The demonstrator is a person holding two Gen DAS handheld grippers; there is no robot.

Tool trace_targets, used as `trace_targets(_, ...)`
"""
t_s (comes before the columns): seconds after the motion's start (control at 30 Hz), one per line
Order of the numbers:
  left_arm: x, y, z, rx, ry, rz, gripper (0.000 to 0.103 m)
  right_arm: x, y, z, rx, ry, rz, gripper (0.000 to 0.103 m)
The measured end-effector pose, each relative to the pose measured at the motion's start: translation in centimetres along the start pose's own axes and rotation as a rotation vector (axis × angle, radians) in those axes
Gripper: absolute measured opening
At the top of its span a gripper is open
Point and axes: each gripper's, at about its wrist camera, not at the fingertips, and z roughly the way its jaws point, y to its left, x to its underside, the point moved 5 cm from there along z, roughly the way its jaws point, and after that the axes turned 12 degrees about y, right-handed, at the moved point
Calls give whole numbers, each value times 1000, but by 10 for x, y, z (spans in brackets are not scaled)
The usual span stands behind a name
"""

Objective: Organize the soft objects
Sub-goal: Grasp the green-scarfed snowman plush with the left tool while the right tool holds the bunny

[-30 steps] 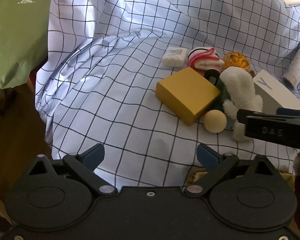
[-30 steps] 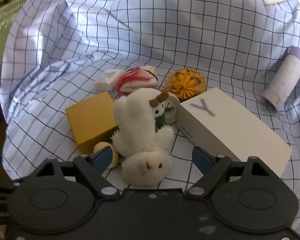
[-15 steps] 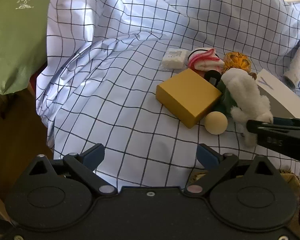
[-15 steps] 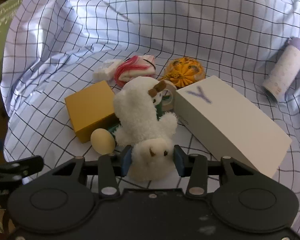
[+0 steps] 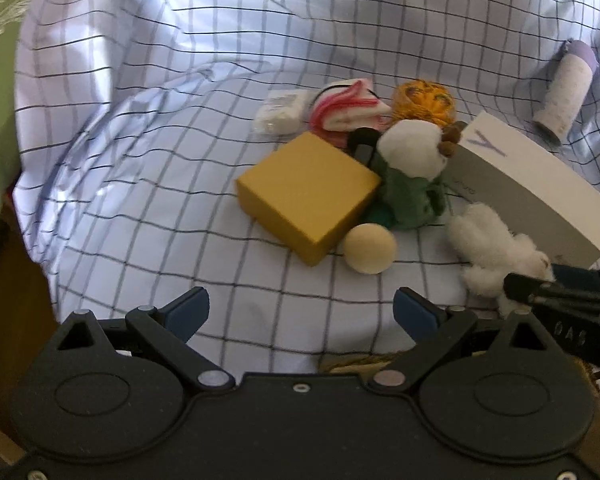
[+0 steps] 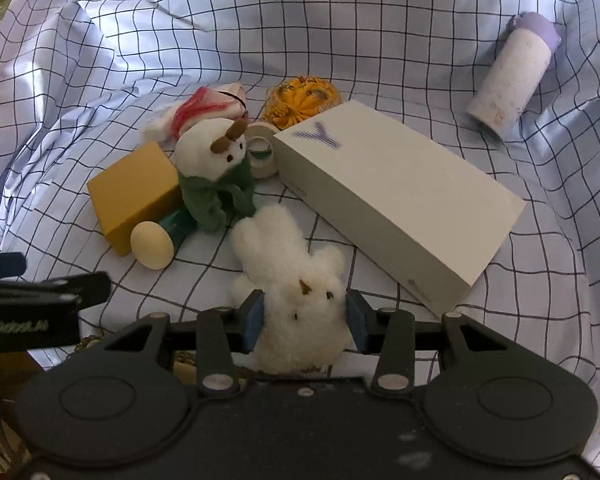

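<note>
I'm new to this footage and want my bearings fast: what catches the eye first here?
The fluffy white plush toy stands out first, its head clamped in the right tongs at the near edge of the checked cloth. Behind it, a clutter: a long white box marked with a purple Y, a yellow block, and a green-scarfed white doll between them. The left tongs hang open, empty.

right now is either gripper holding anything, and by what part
The right gripper is shut on the fluffy white plush toy, clamped at its head. The left gripper holds nothing.
</note>
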Motion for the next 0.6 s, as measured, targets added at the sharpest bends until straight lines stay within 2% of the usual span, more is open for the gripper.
trace_targets(0.3,-37,-22,5,33,-16,51,96,-2,1,10,5,2,-7,48)
trace_targets(0.6,-85,-57,13,37,-99,144,96,-2,4,16,6,-3,-18,52)
